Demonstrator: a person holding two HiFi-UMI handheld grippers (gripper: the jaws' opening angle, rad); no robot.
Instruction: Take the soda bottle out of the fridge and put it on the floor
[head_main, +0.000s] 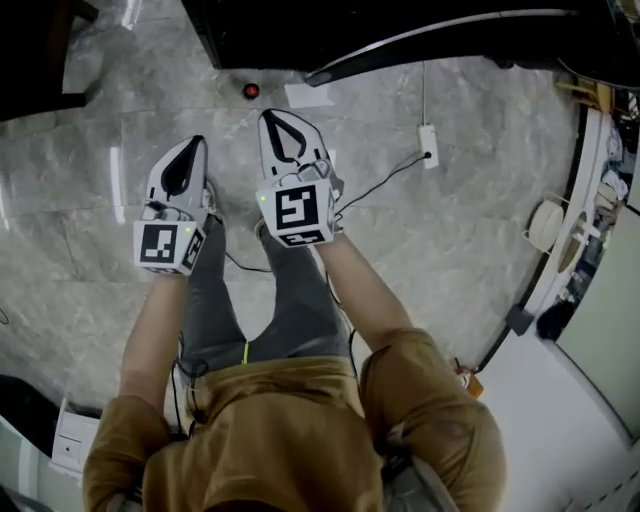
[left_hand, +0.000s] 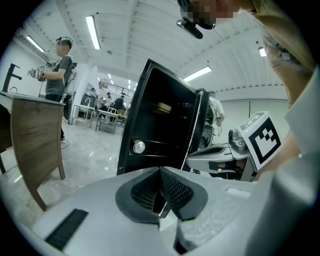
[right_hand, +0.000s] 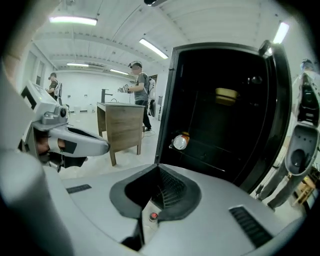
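Starting at the grey plastic right gripper (right_hand: 158, 194): jaws pressed pad to pad, nothing pinched between them. Out past the tips, straight ahead and a little up in the right gripper view: the tall black fridge (right_hand: 215, 75), standing open, dark inside. On a thin dark shelf (right_hand: 210, 159), near the left edge of that opening: the soda bottle (right_hand: 179, 141), pale round end and orange band, lying on its side. Long axis running front to back by the look of it, one round end turned out toward the grippers, so no broadside on offer. Well apart from both sets of tips, touched by nothing.

Over to the matching grey left gripper (left_hand: 161, 196): closed up too, empty. From there, the bottle sits up and to the left of the jaw line, with the fridge seen at more of an angle. Side by side in the head view over the pale marbled floor (head_main: 450, 250), the right gripper poking a touch further toward the fridge.

Judging from that: right gripper better lined up, probably nearer. Needs opening wide first, then a straight reach in to close across the bottle's round body. Risk of rolling it along the shelf if nudged off-centre.
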